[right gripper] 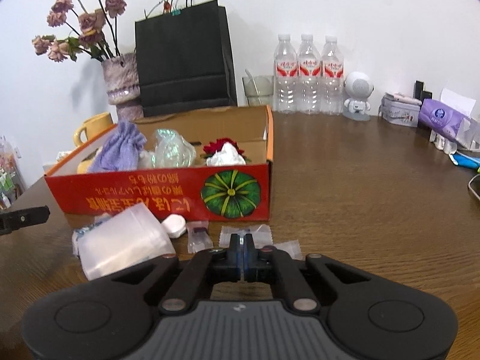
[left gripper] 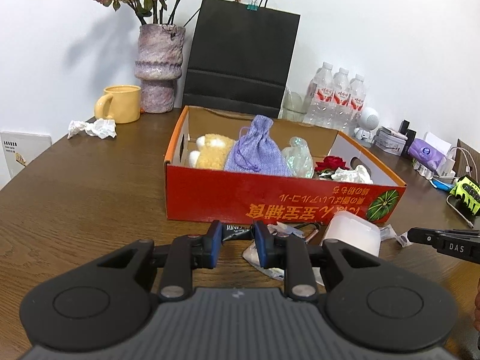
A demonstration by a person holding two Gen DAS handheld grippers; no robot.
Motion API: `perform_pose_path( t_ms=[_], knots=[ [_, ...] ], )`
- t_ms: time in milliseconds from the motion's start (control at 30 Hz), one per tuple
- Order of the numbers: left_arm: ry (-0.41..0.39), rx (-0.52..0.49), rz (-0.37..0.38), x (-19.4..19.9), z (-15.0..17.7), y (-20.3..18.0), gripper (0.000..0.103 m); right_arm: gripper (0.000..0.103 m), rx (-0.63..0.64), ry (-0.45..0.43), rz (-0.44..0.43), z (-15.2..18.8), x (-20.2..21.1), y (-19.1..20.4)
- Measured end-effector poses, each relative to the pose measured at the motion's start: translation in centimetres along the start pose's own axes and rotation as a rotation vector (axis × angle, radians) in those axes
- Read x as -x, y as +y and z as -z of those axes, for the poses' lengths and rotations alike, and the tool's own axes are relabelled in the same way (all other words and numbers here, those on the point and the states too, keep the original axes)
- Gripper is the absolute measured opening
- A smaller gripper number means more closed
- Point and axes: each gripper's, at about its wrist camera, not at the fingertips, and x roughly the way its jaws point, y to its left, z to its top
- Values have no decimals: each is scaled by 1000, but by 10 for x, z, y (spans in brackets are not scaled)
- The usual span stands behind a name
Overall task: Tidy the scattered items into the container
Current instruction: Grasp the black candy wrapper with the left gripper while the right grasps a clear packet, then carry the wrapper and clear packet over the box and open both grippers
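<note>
Nearest in the left wrist view, the left claw (left gripper: 237,237) stands narrow, and its blue pads (left gripper: 216,241) press on the two ends of a black candy wrapper (left gripper: 237,231) held between them, just above the wooden surface (left gripper: 90,198). To the right of it, a translucent plastic cup (left gripper: 354,234) lies on its side close to the front wall of the box.

In the right wrist view, the right claw (right gripper: 241,244) is fully closed, its pads pressed together on the near edge of a clear sachet (right gripper: 246,234) that lies on the surface. Another clear sachet with a dark piece inside (right gripper: 198,235) lies just to the left, and a small white case (right gripper: 174,225) is beside it, touching the fallen cup (right gripper: 126,240). A further small clear wrapper (right gripper: 289,247) lies to the right of the claw.

Behind these things stands the red cardboard box (right gripper: 159,198), open at the top, with a green pumpkin picture on its front wall. Inside it are a yellow plush toy (left gripper: 210,153), a purple drawstring pouch (left gripper: 258,153), a shiny crumpled plastic bag (left gripper: 298,157), a red flower (left gripper: 331,162) and a crumpled white tissue (left gripper: 352,175).

Further back, on the left, crumpled tissues (left gripper: 93,128) lie near a yellow mug (left gripper: 120,106). At the wall stand a purple vase with dried roses (left gripper: 159,69), a black paper bag (left gripper: 240,57) and three water bottles (right gripper: 309,75).
</note>
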Motion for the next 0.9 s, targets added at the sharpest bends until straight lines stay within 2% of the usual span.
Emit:
perform_pose_path(
  t_ms=[133, 200, 233, 267, 300, 333, 433, 467, 500, 533, 567, 700, 733, 900],
  knots=[
    [-12, -4, 6, 5, -2, -2, 24, 1, -14, -28, -4, -6, 8, -3],
    [-13, -3, 7, 6, -2, -3, 24, 11, -34, -32, 8, -8, 9, -7],
    [-13, -2, 8, 6, -1, -2, 24, 33, -34, -16, 18, -8, 6, -9],
    [-12, 0, 8, 7, -1, -2, 24, 68, -28, 12, 26, -8, 1, -11],
    [-10, 1, 7, 7, 0, -1, 24, 80, -11, 31, 37, -7, -5, -11],
    [-8, 2, 6, 6, 0, -1, 24, 84, 25, 41, 50, -5, -11, -9],
    [-3, 5, 2, 5, 1, 2, 24, 81, 59, 82, 92, -2, -30, -9],
    [-2, 6, 0, 5, 1, 2, 24, 69, 49, 97, 83, -1, -37, -12],
    [-1, 8, -1, 5, 2, 3, 24, 63, 37, 108, 74, -1, -41, -14],
    [0, 10, -2, 4, 2, 4, 24, 37, 41, 93, 81, 0, -40, -14],
    [1, 11, -3, 4, 2, 5, 24, 30, 36, 87, 75, -1, -37, -14],
    [5, 16, -6, 3, 3, 7, 24, 25, 18, 78, 56, 1, -30, -16],
    [5, 18, -5, 3, 3, 8, 24, 11, 11, 73, 51, 2, -28, -17],
    [2, 17, 0, 5, 4, 7, 24, 10, 1, 55, 45, 2, -23, -20]
  ],
)
